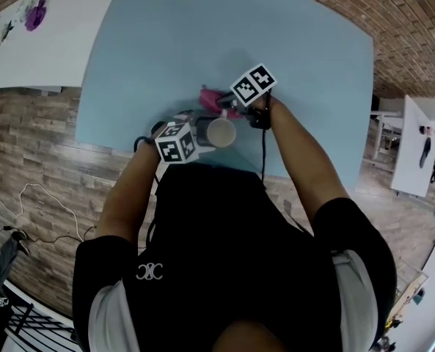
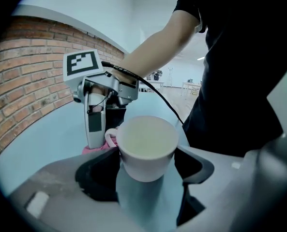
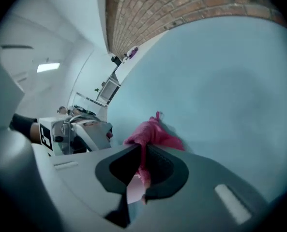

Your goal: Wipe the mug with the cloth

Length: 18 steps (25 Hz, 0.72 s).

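Mug (image 2: 148,139) held snug in left hand-held gripper (image 2: 148,162), over the counter (image 1: 202,35). Cloth (image 3: 153,134) pinched tight in right hand-held gripper (image 3: 143,170), just beside the mug, maybe touching its handle. Could tip or slip out if rubbed too hard on one side only.

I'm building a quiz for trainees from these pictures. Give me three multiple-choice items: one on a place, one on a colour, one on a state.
1. The mug is: A held by the left gripper; B in a sink; C on a shelf.
2. The cloth is: A green; B pink; C black.
3. The right gripper is: A open and empty; B shut on the mug; C shut on the cloth.
Key: A, its jaws press the mug's sides; B, it shows pink; C, the cloth is pinched between its jaws.
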Each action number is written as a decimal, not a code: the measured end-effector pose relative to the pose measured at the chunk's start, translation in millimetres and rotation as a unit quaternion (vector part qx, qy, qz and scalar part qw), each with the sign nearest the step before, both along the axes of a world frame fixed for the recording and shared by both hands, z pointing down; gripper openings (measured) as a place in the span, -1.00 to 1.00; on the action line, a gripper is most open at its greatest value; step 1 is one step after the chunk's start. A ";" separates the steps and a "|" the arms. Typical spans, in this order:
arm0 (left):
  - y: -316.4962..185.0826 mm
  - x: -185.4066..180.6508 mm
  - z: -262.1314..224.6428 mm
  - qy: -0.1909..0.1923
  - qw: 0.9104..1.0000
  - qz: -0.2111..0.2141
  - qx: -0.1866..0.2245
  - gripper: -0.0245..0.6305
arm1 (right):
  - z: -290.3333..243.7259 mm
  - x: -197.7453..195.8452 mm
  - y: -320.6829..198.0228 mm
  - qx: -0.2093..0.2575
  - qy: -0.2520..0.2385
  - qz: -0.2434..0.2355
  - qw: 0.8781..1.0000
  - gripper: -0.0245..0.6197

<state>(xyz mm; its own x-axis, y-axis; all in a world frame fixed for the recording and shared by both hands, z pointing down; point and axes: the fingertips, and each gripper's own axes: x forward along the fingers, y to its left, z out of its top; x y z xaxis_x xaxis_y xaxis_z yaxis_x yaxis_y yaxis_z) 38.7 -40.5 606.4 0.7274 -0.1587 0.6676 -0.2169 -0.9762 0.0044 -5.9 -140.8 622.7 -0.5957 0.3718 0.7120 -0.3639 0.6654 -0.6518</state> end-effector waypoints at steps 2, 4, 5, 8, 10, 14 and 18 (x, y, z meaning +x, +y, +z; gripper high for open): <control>1.9 -1.1 -0.2 -0.002 1.000 -0.004 0.001 0.21 | 7.1 -0.6 2.2 -0.062 -0.003 0.017 0.998 -0.80; 2.2 -0.2 0.0 -0.004 1.000 -0.007 0.000 0.21 | 10.0 0.9 2.2 -0.108 -0.008 0.028 0.994 -0.80; 2.0 0.3 0.4 -0.004 1.000 -0.008 0.000 0.21 | 10.4 1.5 1.8 -0.119 -0.009 0.027 0.992 -0.80; 1.5 -0.1 1.7 -0.002 1.000 -0.013 -0.004 0.21 | 8.7 1.1 1.2 -0.113 -0.010 0.013 0.994 -0.80; 1.7 -0.5 2.8 0.000 1.000 -0.016 -0.008 0.21 | 4.0 3.1 -0.6 -0.101 -0.018 0.011 0.995 -0.80; 0.1 -1.7 3.3 0.007 1.000 -0.020 -0.018 0.21 | -14.6 12.4 -5.3 -0.100 -0.048 0.027 0.993 -0.80; -2.4 -0.3 3.9 0.015 0.999 -0.031 -0.025 0.21 | -37.5 22.3 -2.4 -0.085 -0.078 0.028 0.993 -0.80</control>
